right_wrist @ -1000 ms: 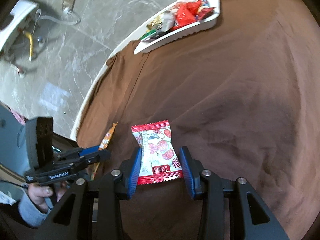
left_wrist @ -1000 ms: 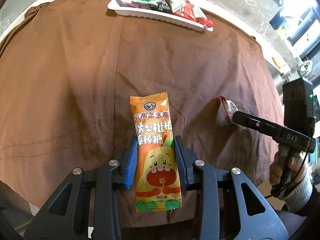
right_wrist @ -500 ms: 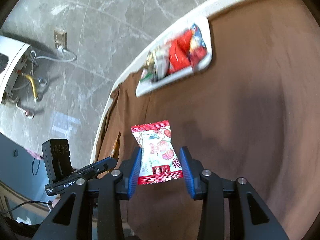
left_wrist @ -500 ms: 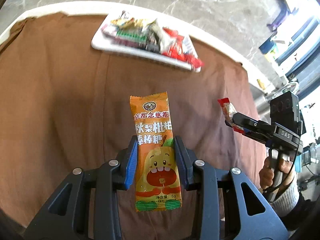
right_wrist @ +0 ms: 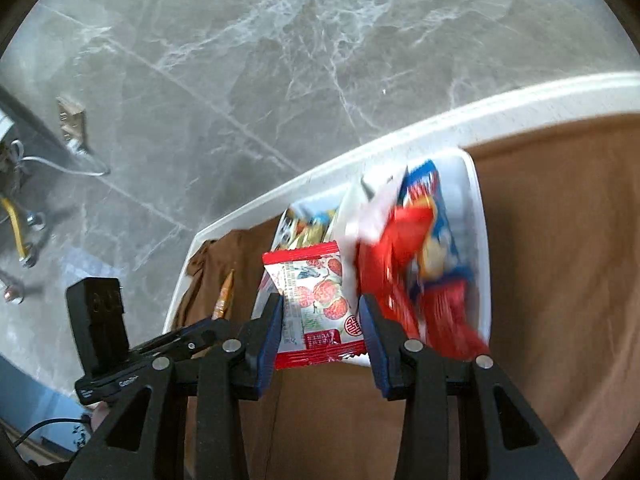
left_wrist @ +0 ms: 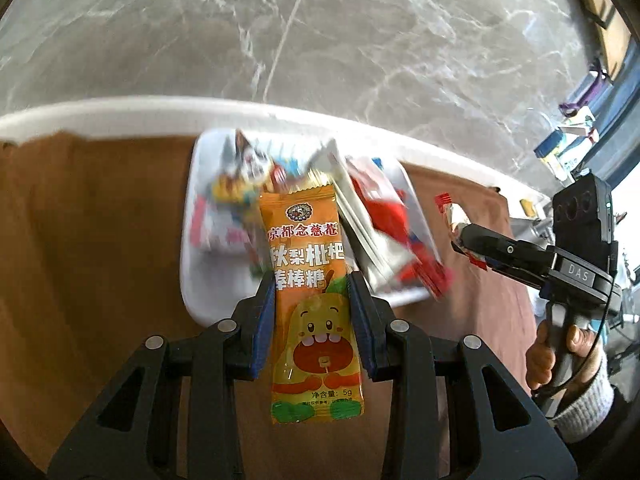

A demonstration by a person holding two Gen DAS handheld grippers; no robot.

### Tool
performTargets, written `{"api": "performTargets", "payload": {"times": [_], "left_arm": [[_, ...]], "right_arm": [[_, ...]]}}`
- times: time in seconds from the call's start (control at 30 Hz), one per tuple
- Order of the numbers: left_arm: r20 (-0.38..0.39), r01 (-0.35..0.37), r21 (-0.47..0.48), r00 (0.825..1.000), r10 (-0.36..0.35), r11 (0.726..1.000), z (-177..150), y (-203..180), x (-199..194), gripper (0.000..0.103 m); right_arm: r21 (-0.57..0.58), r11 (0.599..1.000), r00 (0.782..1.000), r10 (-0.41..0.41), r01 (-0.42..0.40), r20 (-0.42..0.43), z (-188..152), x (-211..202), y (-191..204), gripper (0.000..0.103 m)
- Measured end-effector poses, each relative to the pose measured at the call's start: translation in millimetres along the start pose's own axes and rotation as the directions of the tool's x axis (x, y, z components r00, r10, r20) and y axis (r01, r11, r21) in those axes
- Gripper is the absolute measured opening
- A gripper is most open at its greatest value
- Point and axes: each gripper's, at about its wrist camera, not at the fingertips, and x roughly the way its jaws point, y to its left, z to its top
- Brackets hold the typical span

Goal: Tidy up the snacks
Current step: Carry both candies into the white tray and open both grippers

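Left wrist view, biggest first: marble floor (left_wrist: 320,40) fills the top, beyond the left claw. Below it a white surface (left_wrist: 120,114) w/ brown cloth (left_wrist: 80,220) spread under and to both sides of the claw. White tray (left_wrist: 200,280) sits on the cloth right ahead of the claw tips, piled w/ blurred snack packs (left_wrist: 376,216). Left claw (left_wrist: 312,292) is clenched on an orange lolly pack (left_wrist: 314,300), upright, top end over the tray, bottom end hanging back btw the arms. Off to its right the right claw (left_wrist: 466,240) shows side-on, gripped by a hand (left_wrist: 560,348) in a knit cuff, w/ a small red-edged pack in its tips.

Right wrist view: same floor (right_wrist: 280,40), surface edge (right_wrist: 400,136) & cloth (right_wrist: 560,240). Tray (right_wrist: 478,208) lies just ahead, slightly right of the claw, packs (right_wrist: 424,240) in it blurred. Right claw (right_wrist: 320,316) is clenched on a red-white pack (right_wrist: 316,300), held over the tray's near edge. Left claw (right_wrist: 208,332) sits to its left, orange pack (right_wrist: 224,296) seen edge-on in it.
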Motion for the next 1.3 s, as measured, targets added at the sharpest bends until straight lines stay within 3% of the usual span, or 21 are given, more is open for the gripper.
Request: {"api": "performTargets", "payload": {"times": [0.2, 0.4, 0.47, 0.53, 0.6, 0.7, 0.9, 1.0, 1.2, 1.3], "left_arm": [[-0.025, -0.034, 0.03, 0.999, 0.035, 0.999, 38.7, 29.8, 37.7, 0.034], [-0.111, -0.058, 0.057, 0.992, 0.064, 0.997, 41.2, 50.0, 79.2, 0.037], [-0.098, -0.054, 0.069, 0.993, 0.061, 0.996, 37.9, 50.3, 81.5, 0.04], [-0.074, -0.08, 0.073, 0.994, 0.086, 0.994, 39.6, 54.4, 79.6, 0.051], [-0.064, -0.081, 0.073, 0.994, 0.086, 0.994, 39.9, 57.5, 76.3, 0.051], [-0.049, -0.093, 0.072, 0.994, 0.097, 0.993, 39.4, 58.7, 66.6, 0.054], [0.003, -0.145, 0.071, 0.989, 0.145, 0.987, 42.0, 51.8, 45.3, 0.061], [0.032, -0.151, 0.064, 0.988, 0.149, 0.987, 40.9, 51.2, 31.6, 0.072], [0.089, -0.166, 0.058, 0.983, 0.16, 0.984, 33.0, 41.8, 0.3, 0.074], [0.116, -0.158, 0.058, 0.982, 0.15, 0.986, 23.8, 32.2, -16.1, 0.085]], "right_arm": [[-0.031, 0.995, 0.996, -0.092, 0.092, -0.008, 29.3, 42.1, -2.3, 0.042], [-0.081, 0.981, 0.983, -0.182, 0.179, -0.032, 27.2, 68.9, -12.2, 0.042], [-0.118, 0.973, 0.979, -0.203, 0.198, -0.027, 24.1, 69.6, -10.2, 0.042], [-0.16, 0.963, 0.975, -0.223, 0.218, -0.011, 23.1, 68.6, -5.3, 0.042], [-0.183, 0.957, 0.974, -0.228, 0.224, 0.001, 23.3, 68.0, 3.6, 0.044], [-0.214, 0.945, 0.969, -0.245, 0.247, 0.034, 25.0, 60.2, 9.6, 0.057], [-0.243, 0.934, 0.964, -0.246, 0.263, 0.098, 29.1, 39.3, 20.7, 0.06], [-0.239, 0.937, 0.965, -0.234, 0.257, 0.12, 27.6, 27.9, 23.4, 0.064], [-0.21, 0.948, 0.965, -0.207, 0.239, 0.161, 16.0, -0.9, 27.8, 0.082], [-0.21, 0.947, 0.96, -0.205, 0.244, 0.191, 4.4, -18.3, 34.2, 0.094]]}}
